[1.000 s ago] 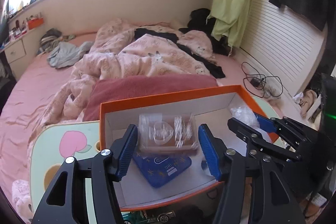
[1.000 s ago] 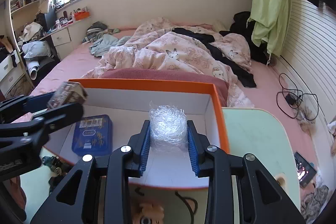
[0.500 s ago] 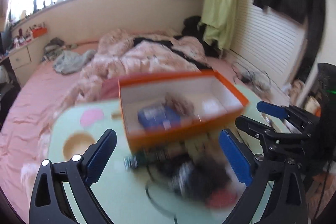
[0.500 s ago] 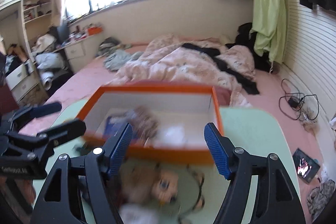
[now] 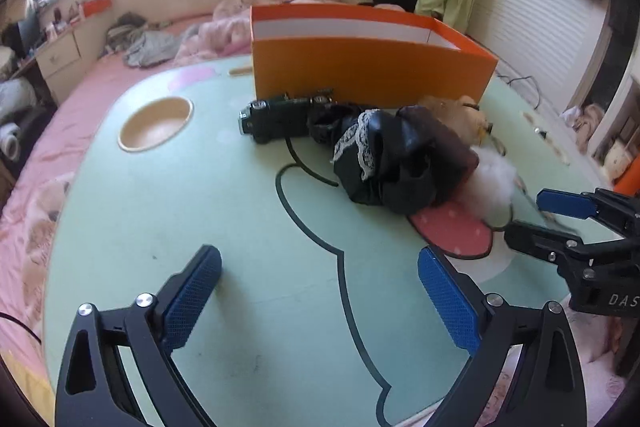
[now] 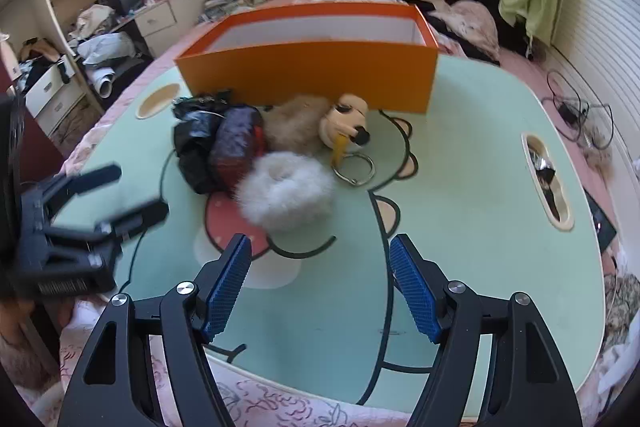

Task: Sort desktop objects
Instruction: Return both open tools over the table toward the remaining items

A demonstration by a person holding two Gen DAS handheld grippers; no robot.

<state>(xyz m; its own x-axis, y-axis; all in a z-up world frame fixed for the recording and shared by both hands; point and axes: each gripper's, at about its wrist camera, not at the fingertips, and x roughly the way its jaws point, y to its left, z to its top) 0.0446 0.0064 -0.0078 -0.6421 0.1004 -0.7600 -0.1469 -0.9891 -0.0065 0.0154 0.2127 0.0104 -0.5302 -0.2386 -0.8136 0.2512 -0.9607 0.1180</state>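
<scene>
An orange box [image 5: 372,67] [image 6: 312,67] stands at the far side of the green table [image 5: 240,247] [image 6: 472,187]. In front of it lie a dark green toy car [image 5: 276,115], a black lace-trimmed pouch [image 5: 384,163] [image 6: 196,143], a dark red-blue pouch [image 6: 236,147], a tan plush dog with a key ring [image 6: 320,123] and a white fluffy ring [image 6: 288,191] [image 5: 494,183]. My left gripper [image 5: 320,295] is open and empty near the table's near edge. My right gripper [image 6: 320,287] is open and empty, just short of the fluffy ring.
A bed with pink bedding [image 5: 224,27] lies behind the table. The table has a round cup recess [image 5: 156,125] at the left and a slot [image 6: 546,179] at the right. Cables [image 6: 580,115] lie on the bed at the right.
Both grippers let go of their items in the orange box, opened wide and pulled back and down to the table's near edge. The box's contents are now hidden behind its wall.
</scene>
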